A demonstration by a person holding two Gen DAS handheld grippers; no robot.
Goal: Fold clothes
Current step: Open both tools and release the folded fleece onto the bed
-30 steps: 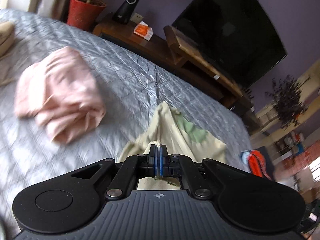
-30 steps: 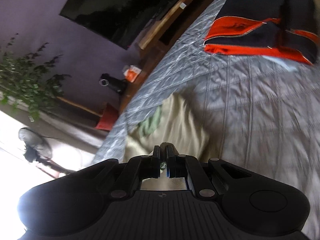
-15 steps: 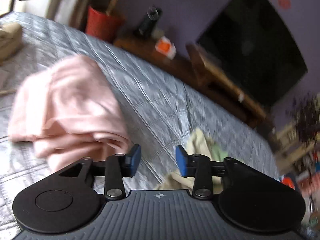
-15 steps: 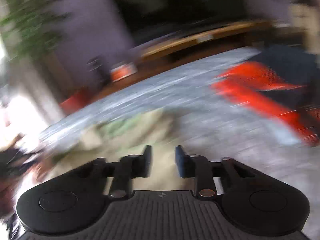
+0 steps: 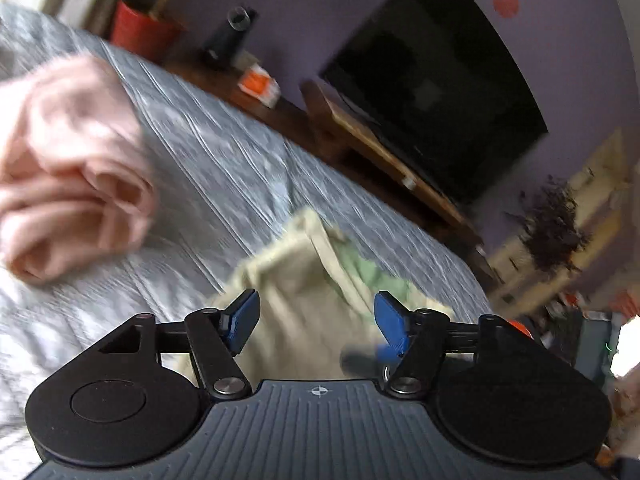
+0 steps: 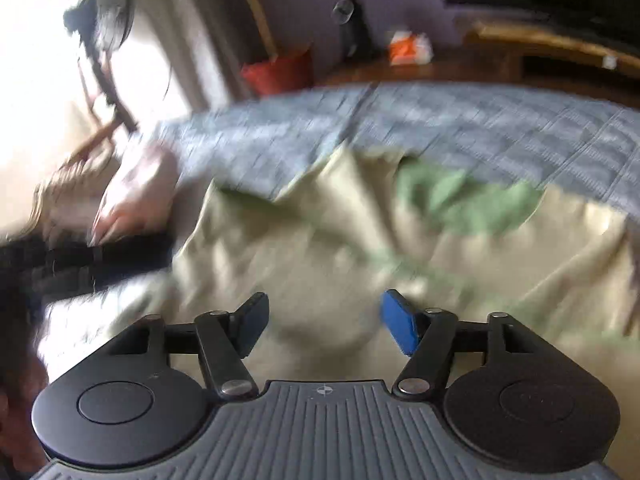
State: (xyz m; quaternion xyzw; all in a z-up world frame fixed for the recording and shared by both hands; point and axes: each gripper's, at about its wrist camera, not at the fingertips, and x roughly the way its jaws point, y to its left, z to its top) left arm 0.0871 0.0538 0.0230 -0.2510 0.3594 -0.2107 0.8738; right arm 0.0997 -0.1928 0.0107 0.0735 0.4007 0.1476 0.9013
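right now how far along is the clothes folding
Done: a pink garment lies bundled on the grey bedspread. In hand: nothing; the left claw and right claw are both opening, pads clear of the cream and green garment. Left: that garment lies rumpled and wants more folding or smoothing.

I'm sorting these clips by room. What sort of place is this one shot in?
Most likely a bedroom in a home: a bed under a grey quilted cover with clothes lying on it, a large dark television on a low wooden stand, and a red plant pot by the wall.
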